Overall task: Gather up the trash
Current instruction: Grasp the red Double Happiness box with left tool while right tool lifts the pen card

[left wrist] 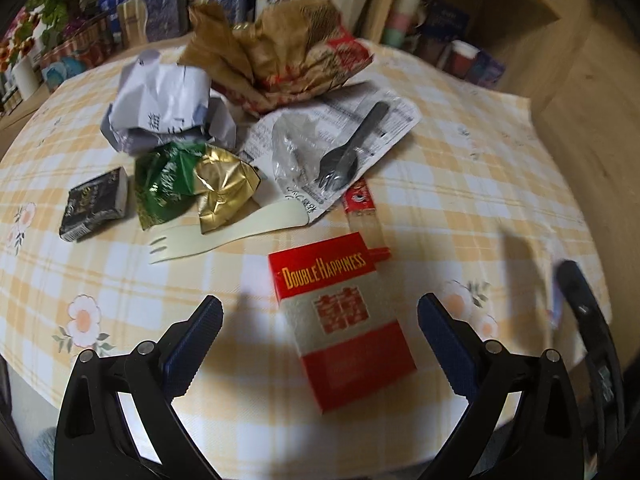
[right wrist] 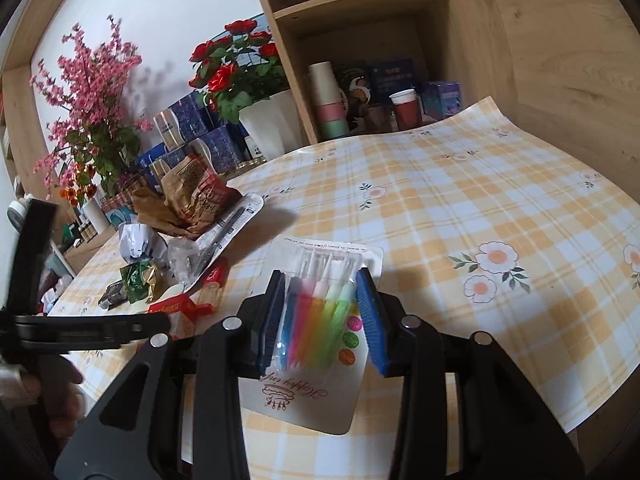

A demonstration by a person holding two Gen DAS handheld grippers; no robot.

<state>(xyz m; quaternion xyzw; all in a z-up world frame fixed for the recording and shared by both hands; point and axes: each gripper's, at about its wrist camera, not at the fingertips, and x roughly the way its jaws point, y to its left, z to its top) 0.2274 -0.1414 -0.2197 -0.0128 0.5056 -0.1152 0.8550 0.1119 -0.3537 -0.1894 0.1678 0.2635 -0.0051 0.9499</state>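
Note:
A red and grey cigarette box (left wrist: pixel 340 332) lies flat on the checked tablecloth (left wrist: pixel 460 208), between the spread fingers of my left gripper (left wrist: pixel 319 305), which is open above it and does not touch it. My right gripper (right wrist: pixel 321 276) is shut on a blister pack of coloured candles (right wrist: pixel 316 320), held above the cloth. Behind the box lies a heap of trash: crumpled white paper (left wrist: pixel 164 100), a brown paper bag (left wrist: pixel 276 52), a green and gold wrapper (left wrist: pixel 192 184), a cream plastic fork (left wrist: pixel 224 232), a black spork (left wrist: pixel 352 148) on a printed wrapper, and a small black box (left wrist: pixel 94 204).
A red chopstick sleeve (left wrist: pixel 360 208) lies just behind the cigarette box. Flower pots (right wrist: pixel 264 120), blue boxes and a wooden shelf (right wrist: pixel 360 20) with cups (right wrist: pixel 328 100) stand along the table's far edge. The left gripper's body (right wrist: pixel 80 328) crosses the right wrist view at the left.

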